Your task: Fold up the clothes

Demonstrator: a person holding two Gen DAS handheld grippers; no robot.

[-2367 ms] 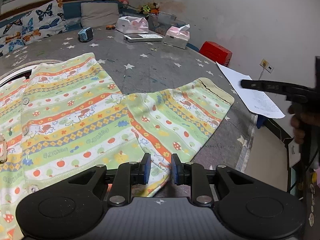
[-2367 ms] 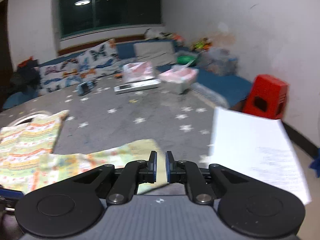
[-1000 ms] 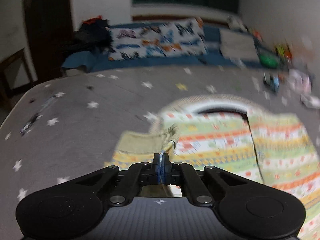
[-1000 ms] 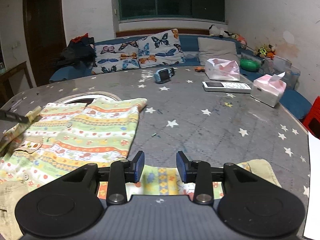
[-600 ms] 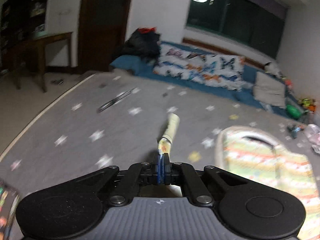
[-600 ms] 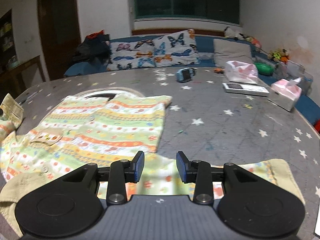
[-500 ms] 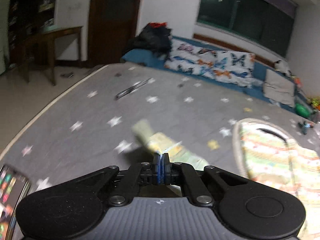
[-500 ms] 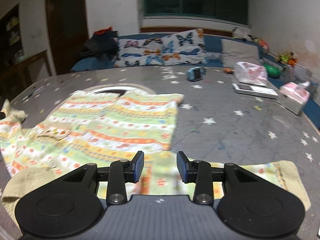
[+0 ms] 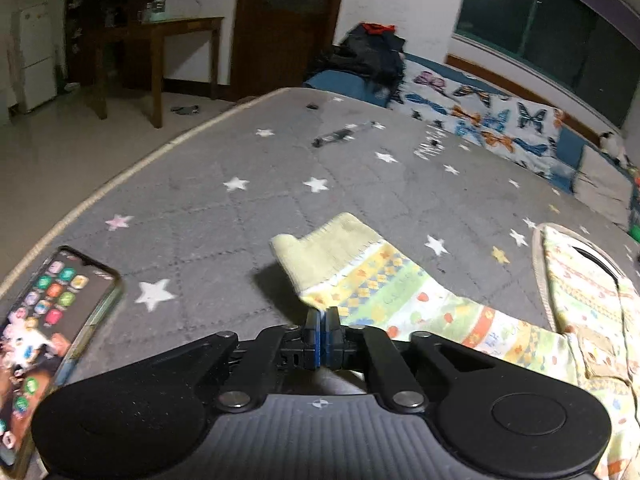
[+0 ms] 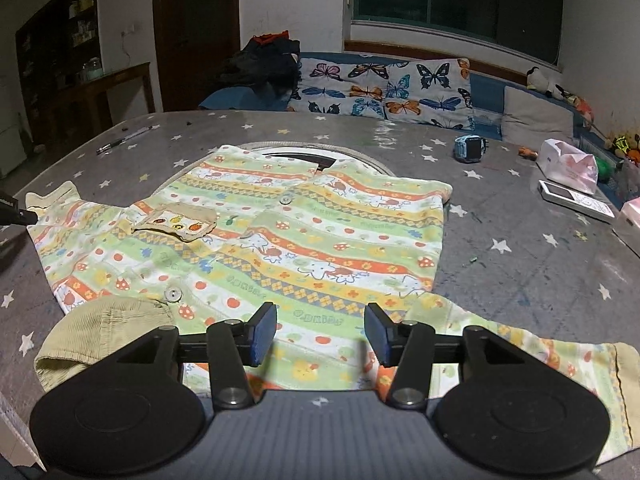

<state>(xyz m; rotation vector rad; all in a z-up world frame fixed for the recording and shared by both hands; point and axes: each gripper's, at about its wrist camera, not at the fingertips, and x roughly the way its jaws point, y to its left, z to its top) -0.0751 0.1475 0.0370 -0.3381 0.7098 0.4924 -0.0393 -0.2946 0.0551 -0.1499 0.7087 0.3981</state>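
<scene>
A child's striped green, yellow and orange shirt (image 10: 304, 248) lies flat on the grey star-print mattress (image 10: 520, 272), a beige pocket (image 10: 176, 224) on its chest. My left gripper (image 9: 321, 320) is shut on the left sleeve (image 9: 360, 272) near its pale yellow cuff (image 9: 320, 244) and holds it stretched out to the side. Its tip shows at the far left of the right wrist view (image 10: 16, 212). My right gripper (image 10: 320, 332) is open and empty above the shirt's bottom hem. The right sleeve (image 10: 520, 356) lies spread toward the lower right.
A lit phone (image 9: 48, 320) lies at the mattress edge, left of my left gripper. A pen (image 9: 344, 132), a blue watch (image 10: 470, 148), a remote (image 10: 572, 196) and tissue packs (image 10: 568, 164) lie further back. Beige corduroy cloth (image 10: 100, 332) sits at the shirt's lower left corner. Butterfly pillows (image 10: 384, 88) line the far side.
My left gripper has pulled the left sleeve outward and lowered it toward the mattress, still shut on it. My right gripper stays open over the hem.
</scene>
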